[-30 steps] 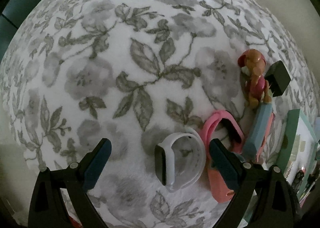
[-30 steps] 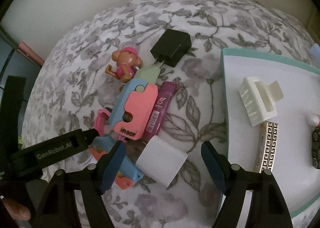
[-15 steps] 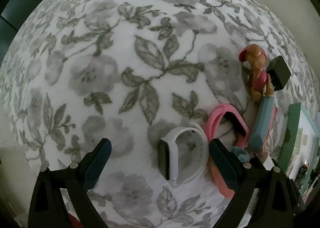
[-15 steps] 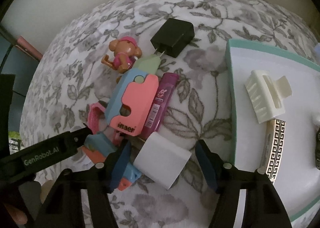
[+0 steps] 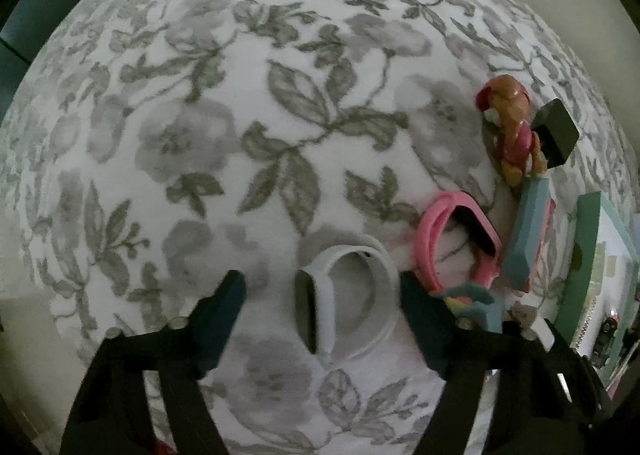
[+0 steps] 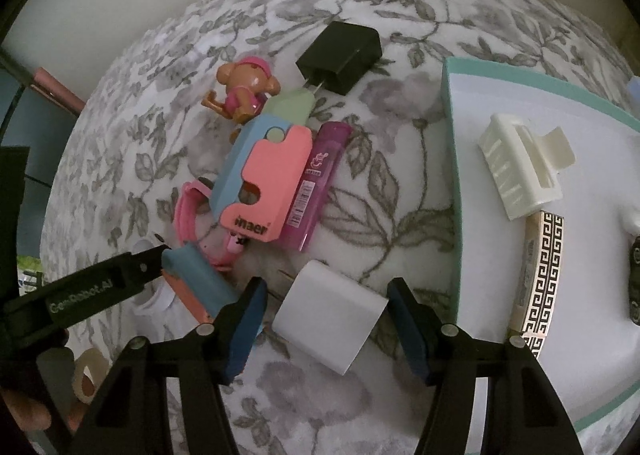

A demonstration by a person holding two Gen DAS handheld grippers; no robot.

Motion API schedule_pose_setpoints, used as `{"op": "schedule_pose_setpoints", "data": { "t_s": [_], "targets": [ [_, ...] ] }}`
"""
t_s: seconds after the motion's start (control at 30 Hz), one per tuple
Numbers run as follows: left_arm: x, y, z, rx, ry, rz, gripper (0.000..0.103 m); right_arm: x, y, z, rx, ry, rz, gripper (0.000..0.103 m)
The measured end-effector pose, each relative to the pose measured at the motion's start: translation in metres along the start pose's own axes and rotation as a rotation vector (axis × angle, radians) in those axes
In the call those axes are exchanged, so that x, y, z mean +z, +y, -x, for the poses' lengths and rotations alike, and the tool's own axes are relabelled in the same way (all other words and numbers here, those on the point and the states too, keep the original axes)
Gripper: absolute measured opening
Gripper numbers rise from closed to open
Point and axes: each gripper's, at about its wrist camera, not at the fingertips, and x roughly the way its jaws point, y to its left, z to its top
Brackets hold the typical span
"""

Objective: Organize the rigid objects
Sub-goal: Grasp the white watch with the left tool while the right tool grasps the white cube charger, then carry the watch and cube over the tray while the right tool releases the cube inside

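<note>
A white smart band point(image 5: 348, 311) lies on the flowered cloth point(image 5: 200, 135) between the fingers of my left gripper point(image 5: 320, 279). The jaws are closing; the right pad is at the band's edge and a gap remains on the left. In the right wrist view, my right gripper point(image 6: 327, 289) has its pads against a white charger block point(image 6: 332, 315) on the cloth. The left gripper's black arm point(image 6: 100, 287) shows at the left of that view. Just beyond it lies a pile: a pink band point(image 5: 456, 239), a blue and pink case point(image 6: 268, 183) and a purple tube point(image 6: 316, 183).
A toy dog point(image 6: 240, 95) and a black charger point(image 6: 340, 55) lie behind the pile. To the right stands a teal-rimmed tray point(image 6: 452, 175) holding a cream hair claw point(image 6: 520, 167) and a patterned bangle point(image 6: 540, 279). A roll of tape point(image 6: 86, 375) and a hand sit bottom left.
The left jaws have narrowed around the white band. The right jaws have come in from wide apart onto the white charger block. Neither hand has shifted much.
</note>
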Motion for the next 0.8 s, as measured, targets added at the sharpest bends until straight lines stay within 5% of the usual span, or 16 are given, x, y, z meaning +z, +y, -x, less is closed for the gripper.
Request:
{"op": "schedule_pose_setpoints", "data": {
  "t_s": [0.27,0.8],
  "targets": [
    [-0.001,-0.01,0.002,-0.019,-0.016,-0.031,0.054,0.003,0.01,-0.005,-0.032,-0.009,0.039,0.065],
    [0.017,-0.019,0.041,-0.046,-0.129,0.001,0.053,0.006,0.005,-0.002,-0.009,-0.01,0.017,0.059]
  ]
}}
